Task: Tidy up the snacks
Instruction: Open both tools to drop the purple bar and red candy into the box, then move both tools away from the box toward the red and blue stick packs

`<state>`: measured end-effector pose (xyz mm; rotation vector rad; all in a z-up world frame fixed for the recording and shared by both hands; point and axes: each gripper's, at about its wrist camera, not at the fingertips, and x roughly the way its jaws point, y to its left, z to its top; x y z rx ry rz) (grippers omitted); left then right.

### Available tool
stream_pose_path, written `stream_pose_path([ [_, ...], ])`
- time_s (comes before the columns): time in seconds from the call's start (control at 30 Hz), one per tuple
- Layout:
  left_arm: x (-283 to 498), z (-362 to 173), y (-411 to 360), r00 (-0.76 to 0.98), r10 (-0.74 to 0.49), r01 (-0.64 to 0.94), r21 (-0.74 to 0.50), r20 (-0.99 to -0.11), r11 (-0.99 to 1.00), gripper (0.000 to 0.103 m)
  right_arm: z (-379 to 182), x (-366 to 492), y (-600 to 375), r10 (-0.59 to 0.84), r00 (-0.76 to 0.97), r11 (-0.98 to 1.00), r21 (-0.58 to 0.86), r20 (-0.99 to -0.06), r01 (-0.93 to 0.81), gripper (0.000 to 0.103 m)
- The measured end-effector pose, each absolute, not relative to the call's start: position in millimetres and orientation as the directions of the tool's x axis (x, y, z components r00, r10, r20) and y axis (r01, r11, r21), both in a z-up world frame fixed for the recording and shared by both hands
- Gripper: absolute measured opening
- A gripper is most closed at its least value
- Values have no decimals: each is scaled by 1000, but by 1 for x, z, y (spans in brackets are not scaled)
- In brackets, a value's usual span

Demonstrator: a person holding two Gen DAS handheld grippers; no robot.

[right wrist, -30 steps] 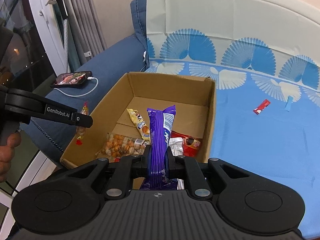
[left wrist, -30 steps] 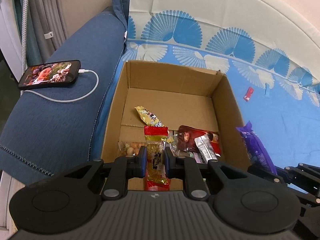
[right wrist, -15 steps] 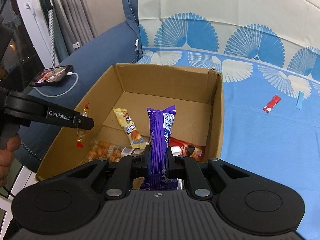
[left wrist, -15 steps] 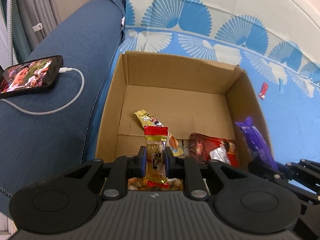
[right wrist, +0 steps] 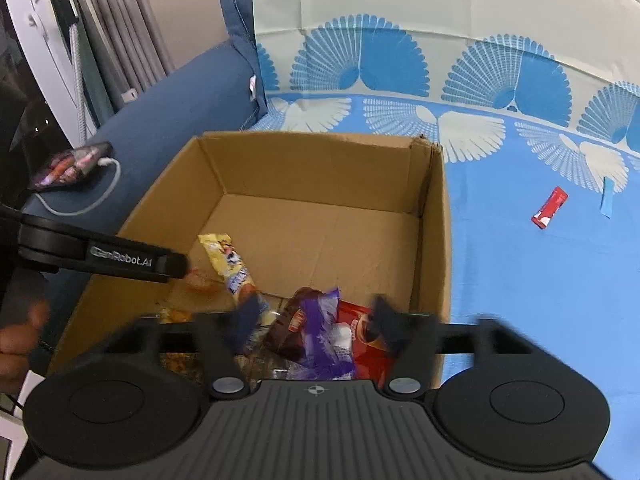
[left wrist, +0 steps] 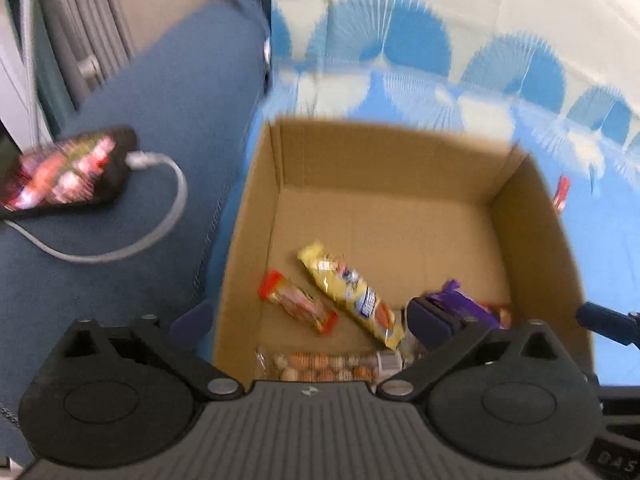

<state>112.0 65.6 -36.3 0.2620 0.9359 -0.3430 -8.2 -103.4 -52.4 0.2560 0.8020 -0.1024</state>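
Observation:
An open cardboard box (left wrist: 400,160) (right wrist: 434,216) sits on the blue bed sheet. My left gripper (left wrist: 308,318) is open and empty over the box's near left. The red-ended candy bar (left wrist: 298,302) lies on the box floor beside a yellow snack bar (left wrist: 352,294) (right wrist: 232,264). My right gripper (right wrist: 314,322) is open over the near right of the box. The purple snack pack (right wrist: 324,336) (left wrist: 460,306) lies loose between its jaws on a red packet (right wrist: 364,334). A clear bag of round snacks (left wrist: 324,362) lies at the near wall.
A small red packet (right wrist: 550,207) (left wrist: 562,192) and a blue strip (right wrist: 607,200) lie on the sheet right of the box. A phone (left wrist: 64,172) (right wrist: 70,165) on a white charging cable (left wrist: 160,224) rests on the dark blue cushion to the left.
Both grippers have opened over the box. The red-ended candy bar has dropped from the left gripper onto the box floor. The purple pack has dropped from the right gripper onto the red packet.

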Motion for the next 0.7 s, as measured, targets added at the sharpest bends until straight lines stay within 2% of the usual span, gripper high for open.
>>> stream_pose_path([
  [0.17, 73, -24, 80, 545, -153, 431, 119, -824, 895, 103, -32, -45, -89, 6, 708, 975, 162, -706, 154, 92],
  [0.4, 11, -8, 108, 529, -163, 374, 57, -833, 926, 103, -9, -104, -63, -23, 728, 977, 138, -685, 161, 97],
  [0.7, -50, 17, 114, 599, -157, 372, 99, -785, 923, 103, 13, -159, -33, -63, 774, 988, 70, -631, 137, 101],
])
